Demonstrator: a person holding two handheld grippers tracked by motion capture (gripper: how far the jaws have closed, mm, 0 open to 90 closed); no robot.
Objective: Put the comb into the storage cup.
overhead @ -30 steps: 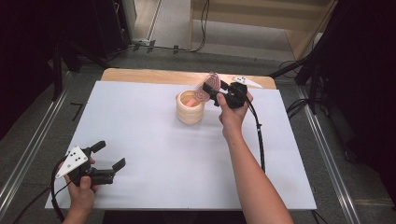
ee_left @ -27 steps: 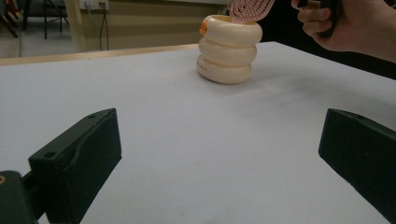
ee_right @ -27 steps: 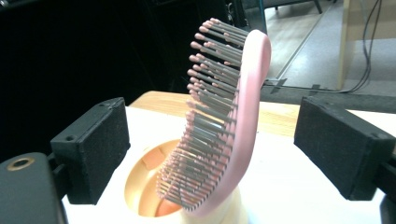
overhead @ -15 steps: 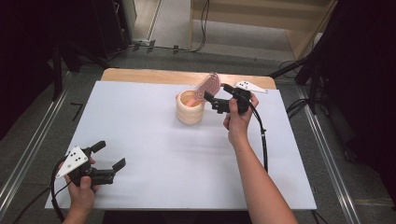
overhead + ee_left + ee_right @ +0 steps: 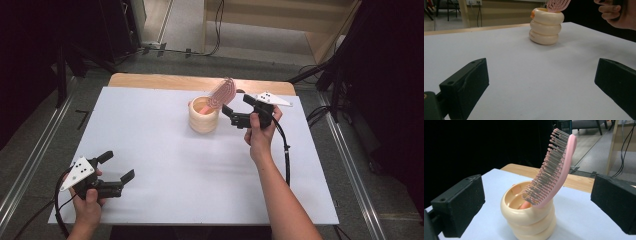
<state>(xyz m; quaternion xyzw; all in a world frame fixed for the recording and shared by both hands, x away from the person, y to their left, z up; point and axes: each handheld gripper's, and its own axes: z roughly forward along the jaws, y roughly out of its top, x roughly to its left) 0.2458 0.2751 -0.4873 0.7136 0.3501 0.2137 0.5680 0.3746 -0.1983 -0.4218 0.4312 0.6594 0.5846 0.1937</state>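
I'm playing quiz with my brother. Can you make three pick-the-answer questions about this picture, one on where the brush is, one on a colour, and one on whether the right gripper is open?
1. Where is the hairbrush?
A. Flat on the table
B. Standing in the cream holder
C. Between the left gripper's jaws

2. What colour is the hairbrush?
A. Pink
B. Green
C. Blue

3. How is the right gripper?
A. Shut on the hairbrush
B. Shut on nothing
C. Open, beside the holder

Answers: 1 B, its handle end sits inside the holder and the head leans out. 2 A, its back and bristle tips are pink. 3 C, both jaws stand wide apart, clear of the brush.
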